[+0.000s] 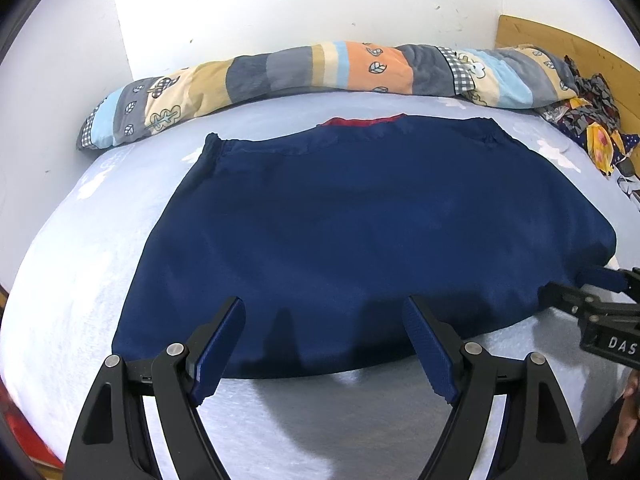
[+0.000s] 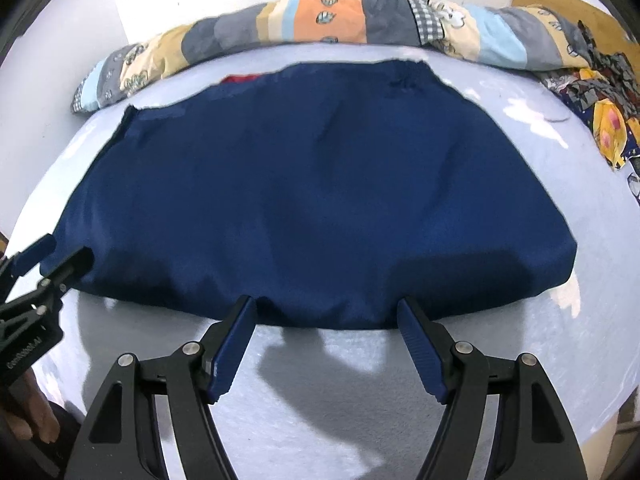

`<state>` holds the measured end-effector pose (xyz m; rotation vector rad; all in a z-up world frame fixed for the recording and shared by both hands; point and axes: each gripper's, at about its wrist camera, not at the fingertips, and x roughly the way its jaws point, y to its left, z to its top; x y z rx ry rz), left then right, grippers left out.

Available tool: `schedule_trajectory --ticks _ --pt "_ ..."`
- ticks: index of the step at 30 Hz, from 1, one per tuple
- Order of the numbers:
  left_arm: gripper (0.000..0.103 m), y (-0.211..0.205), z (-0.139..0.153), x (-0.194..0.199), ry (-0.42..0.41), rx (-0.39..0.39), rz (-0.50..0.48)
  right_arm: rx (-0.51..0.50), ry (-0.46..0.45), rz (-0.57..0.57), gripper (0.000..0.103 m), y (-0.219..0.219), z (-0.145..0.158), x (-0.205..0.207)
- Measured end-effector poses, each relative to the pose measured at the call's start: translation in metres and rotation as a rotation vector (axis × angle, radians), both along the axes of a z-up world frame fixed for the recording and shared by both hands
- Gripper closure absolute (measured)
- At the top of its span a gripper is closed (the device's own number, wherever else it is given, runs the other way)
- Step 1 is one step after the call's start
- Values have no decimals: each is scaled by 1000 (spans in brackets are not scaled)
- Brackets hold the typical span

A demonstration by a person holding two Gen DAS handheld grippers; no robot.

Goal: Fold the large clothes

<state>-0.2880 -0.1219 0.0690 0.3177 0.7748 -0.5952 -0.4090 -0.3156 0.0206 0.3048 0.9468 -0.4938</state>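
A large navy blue garment (image 1: 360,232) lies spread flat on the pale blue bed sheet (image 1: 80,248), with a strip of red lining (image 1: 362,121) showing at its far edge. My left gripper (image 1: 324,308) stands open, its blue-padded fingertips over the garment's near hem with nothing pinched. In the right wrist view the same garment (image 2: 312,200) fills the middle, and my right gripper (image 2: 327,304) is open at its near hem, empty. Each gripper shows in the other's view at a near corner of the garment: the right gripper (image 1: 596,284) and the left gripper (image 2: 64,256).
A rolled patchwork quilt (image 1: 320,72) lies along the far side against the white wall (image 1: 280,8). A heap of patterned cloth (image 1: 592,128) sits at the far right by a wooden headboard (image 1: 560,44). A person's hand (image 2: 28,420) shows at the lower left.
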Motion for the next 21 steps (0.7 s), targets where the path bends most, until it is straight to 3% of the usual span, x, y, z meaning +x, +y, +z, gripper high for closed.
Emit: schedule_trajectory --ticks 4,12,18,21 --pt "22 1 0 1 2 -3 2 -20 -30 -12 29 -2 7 -3" --pt "22 1 0 2 3 -2 7 57 -20 -67 29 -21 -4 -4" --pt "22 1 1 3 10 -5 19 38 3 -45 25 -18 -6 -1" --pt "22 5 2 8 25 -18 37 45 -54 -50 26 -21 5 -7"
